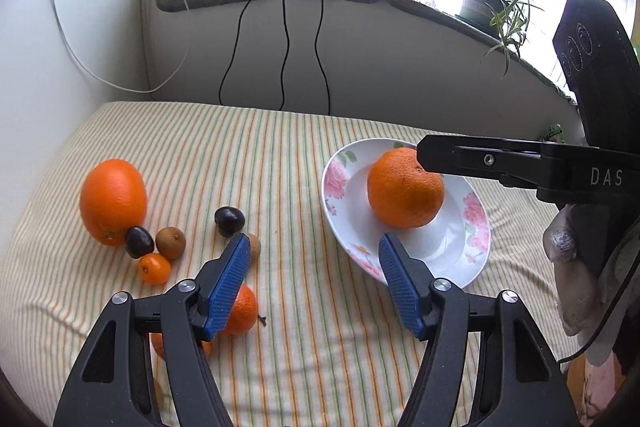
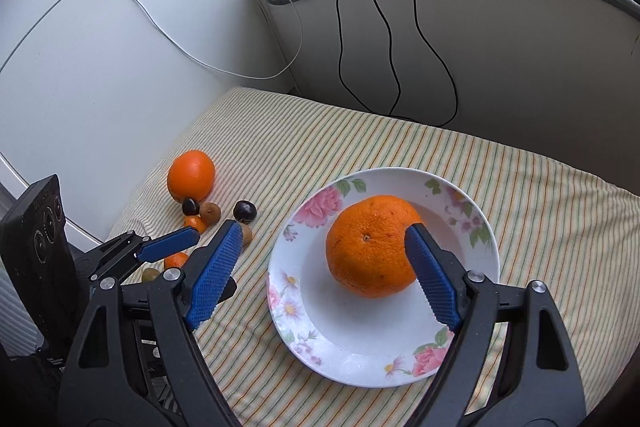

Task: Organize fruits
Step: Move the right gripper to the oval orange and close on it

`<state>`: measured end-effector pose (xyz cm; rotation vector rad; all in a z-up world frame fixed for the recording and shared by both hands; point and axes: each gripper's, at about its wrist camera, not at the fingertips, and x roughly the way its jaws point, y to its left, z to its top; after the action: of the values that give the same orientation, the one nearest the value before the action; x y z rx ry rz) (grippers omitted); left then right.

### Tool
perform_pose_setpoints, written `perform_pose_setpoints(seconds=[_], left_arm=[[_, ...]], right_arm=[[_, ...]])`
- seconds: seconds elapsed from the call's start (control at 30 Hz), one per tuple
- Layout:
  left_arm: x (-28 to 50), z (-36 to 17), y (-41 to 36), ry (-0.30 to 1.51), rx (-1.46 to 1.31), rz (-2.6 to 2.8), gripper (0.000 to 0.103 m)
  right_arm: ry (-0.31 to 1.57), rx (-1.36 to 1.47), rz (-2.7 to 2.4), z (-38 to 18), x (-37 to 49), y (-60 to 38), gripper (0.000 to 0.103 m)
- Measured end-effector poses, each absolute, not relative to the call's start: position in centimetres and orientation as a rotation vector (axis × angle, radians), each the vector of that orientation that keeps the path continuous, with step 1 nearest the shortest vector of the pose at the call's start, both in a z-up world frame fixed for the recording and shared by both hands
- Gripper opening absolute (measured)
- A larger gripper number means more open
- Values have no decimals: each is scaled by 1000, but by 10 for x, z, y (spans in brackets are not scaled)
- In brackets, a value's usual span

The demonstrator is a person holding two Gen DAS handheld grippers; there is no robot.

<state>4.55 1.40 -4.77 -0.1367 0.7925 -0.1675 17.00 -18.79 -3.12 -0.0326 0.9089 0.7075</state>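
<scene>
Both jaws stood spread and empty, the right gripper above the large orange on the floral plate at frame centre, the left gripper over the striped cloth beside small fruits at left.

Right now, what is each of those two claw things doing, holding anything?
Left gripper: open, holding nothing.
Right gripper: open, holding nothing; the large orange fruit sits free on the flowered white plate.

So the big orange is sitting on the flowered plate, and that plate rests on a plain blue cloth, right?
Not quite. The big orange does sit on the flowered plate, but the cloth under it is striped in yellow, green and orange on cream, not plain blue. The right wrist view shows it clearly.
</scene>
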Motion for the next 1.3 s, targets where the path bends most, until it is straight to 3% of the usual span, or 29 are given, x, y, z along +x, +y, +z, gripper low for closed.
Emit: perform_pose_setpoints(seconds=[0.53, 0.67, 1.3], left_arm=[[18, -62, 113, 802, -278, 5, 67], [26, -67, 132, 812, -337, 10, 74], [91, -83, 171, 865, -492, -73, 75]], right_arm=[[994, -93, 857, -42, 160, -94, 86], [1057, -65, 875, -52, 170, -68, 86], [1287, 145, 943, -99, 220, 28, 90]])
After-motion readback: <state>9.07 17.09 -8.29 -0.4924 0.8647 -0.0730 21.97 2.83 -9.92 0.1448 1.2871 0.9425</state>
